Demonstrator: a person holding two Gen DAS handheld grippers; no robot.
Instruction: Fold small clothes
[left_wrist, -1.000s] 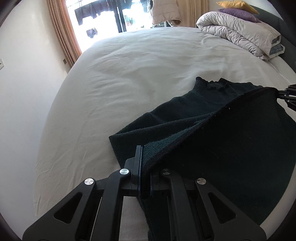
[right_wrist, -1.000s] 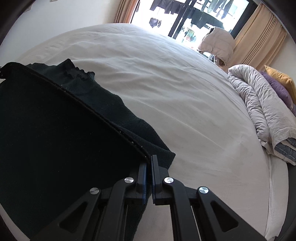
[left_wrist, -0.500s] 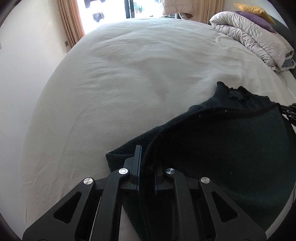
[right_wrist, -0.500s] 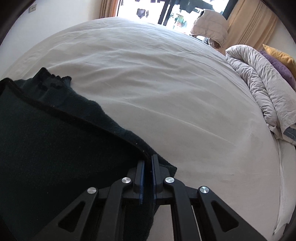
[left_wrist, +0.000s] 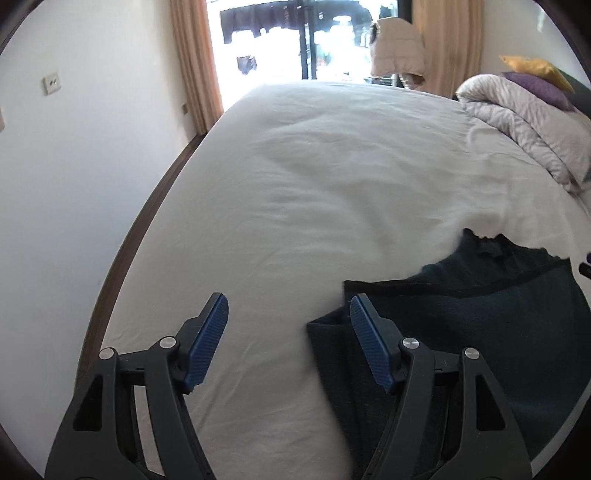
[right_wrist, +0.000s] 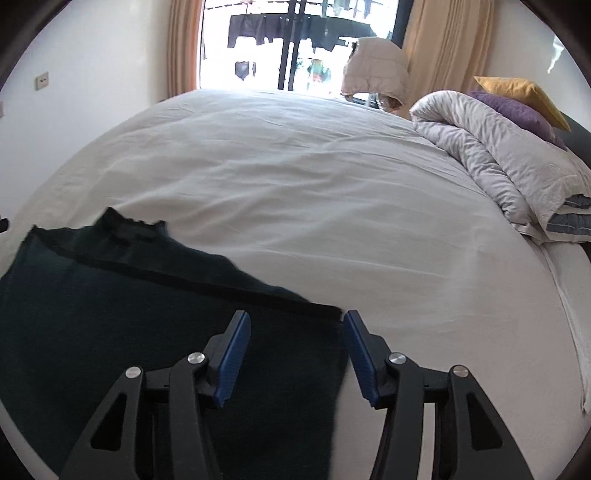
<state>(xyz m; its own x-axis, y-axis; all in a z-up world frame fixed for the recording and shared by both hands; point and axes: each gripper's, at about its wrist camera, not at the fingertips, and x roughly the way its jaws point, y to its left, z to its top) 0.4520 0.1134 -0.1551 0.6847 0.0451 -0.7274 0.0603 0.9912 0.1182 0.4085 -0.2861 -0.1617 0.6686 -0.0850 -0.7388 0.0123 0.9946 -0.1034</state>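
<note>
- Left wrist view: the left hand-held gripper (left_wrist: 288, 317), clamped on the dark sweater's (left_wrist: 461, 332) hem a second ago, has just been opening; jaws now released, nothing gripped. Sweater lies folded on the bed (left_wrist: 314, 177).
- Right wrist view: the right hand-held gripper (right_wrist: 295, 338) likewise has just been opening, released; sweater (right_wrist: 110, 295) corner lies below the spread jaws, flat on the bed (right_wrist: 332, 184).

walls (left_wrist: 74, 155): white, socket on left | bed (right_wrist: 295, 192): white sheet, rumpled | duvet (right_wrist: 491, 147): grey, bundled at right edge under purple and yellow pillows | window (right_wrist: 280, 48): bright, laundry outside, tan curtains (left_wrist: 195, 66)
</note>
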